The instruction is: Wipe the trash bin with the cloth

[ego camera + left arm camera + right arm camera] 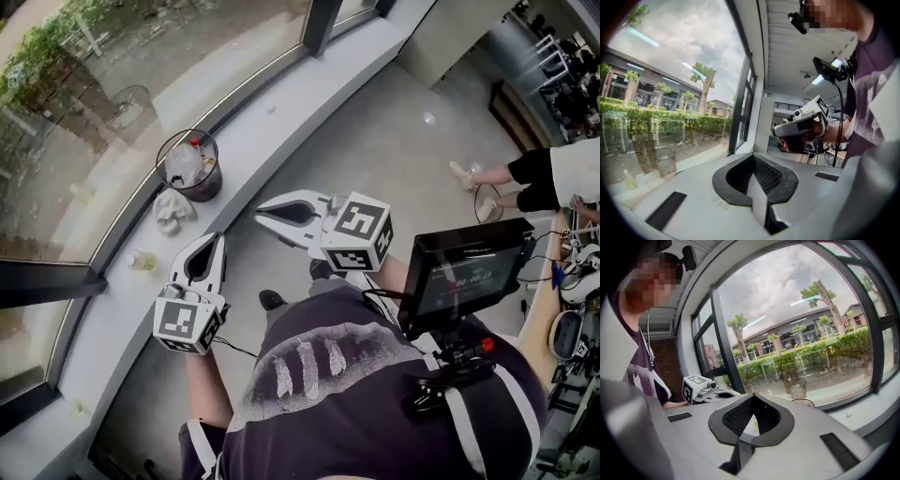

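Here, white left gripper (215,240) and white right gripper (260,215) pinched together, empty; crumpled off-white cloth (172,210) at seven o'clock from round dark mesh trash bin (190,166).

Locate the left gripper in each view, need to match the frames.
Head view: left gripper lower left of centre, jaws shut.
Left gripper view: bottom centre, its own jaws, shut.
Right gripper view: left of centre, its cube showing.
Shared landmark: the window, upper left in the head view, left in the left gripper view, centre-right in the right gripper view.
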A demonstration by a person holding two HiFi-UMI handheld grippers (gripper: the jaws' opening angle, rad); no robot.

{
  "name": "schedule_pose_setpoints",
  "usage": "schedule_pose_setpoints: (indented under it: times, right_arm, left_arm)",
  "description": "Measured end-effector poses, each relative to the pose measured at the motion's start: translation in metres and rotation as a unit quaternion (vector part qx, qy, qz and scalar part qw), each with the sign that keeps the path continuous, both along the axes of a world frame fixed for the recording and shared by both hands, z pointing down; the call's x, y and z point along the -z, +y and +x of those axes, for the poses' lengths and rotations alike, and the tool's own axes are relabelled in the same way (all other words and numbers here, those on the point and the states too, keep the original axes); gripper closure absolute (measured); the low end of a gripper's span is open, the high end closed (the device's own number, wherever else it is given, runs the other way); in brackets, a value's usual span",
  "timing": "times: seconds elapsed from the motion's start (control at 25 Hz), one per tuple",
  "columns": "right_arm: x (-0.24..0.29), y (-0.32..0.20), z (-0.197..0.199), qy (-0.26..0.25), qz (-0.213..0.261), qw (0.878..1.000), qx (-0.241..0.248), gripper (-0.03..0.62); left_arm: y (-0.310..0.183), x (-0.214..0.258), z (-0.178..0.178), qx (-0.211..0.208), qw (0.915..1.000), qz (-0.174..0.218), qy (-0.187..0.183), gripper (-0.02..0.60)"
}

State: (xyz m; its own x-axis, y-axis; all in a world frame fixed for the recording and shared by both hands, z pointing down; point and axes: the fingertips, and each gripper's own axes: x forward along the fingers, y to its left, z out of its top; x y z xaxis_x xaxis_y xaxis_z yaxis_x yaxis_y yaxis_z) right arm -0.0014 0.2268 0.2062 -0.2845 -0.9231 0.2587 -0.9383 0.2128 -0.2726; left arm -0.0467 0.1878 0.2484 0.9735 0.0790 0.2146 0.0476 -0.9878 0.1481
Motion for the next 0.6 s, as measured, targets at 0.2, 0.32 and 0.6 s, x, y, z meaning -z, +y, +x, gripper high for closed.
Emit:
schedule_pose_setpoints:
  times: [0.2, 0.32, 0.6]
  right_arm:
    - [-0.013, 0.034, 0.021, -0.032, 0.008, 0.999, -0.012, 0.594]
    - [-0.019, 0.055, 0.045, -0.041, 0.013, 0.999, -0.007, 0.594]
    - [-0.019, 0.131, 0.115, -0.092, 0.034, 0.995, -0.019, 0.594]
  left_arm:
    - [0.035, -0.002, 0.027, -0.029, 0.9989, 0.032, -0.015, 0.586]
    - [0.062, -0.005, 0.053, -0.029, 0.9976, 0.055, -0.032, 0.586]
    - [0.149, 0.020, 0.129, -0.065, 0.9963, 0.047, -0.031, 0.586]
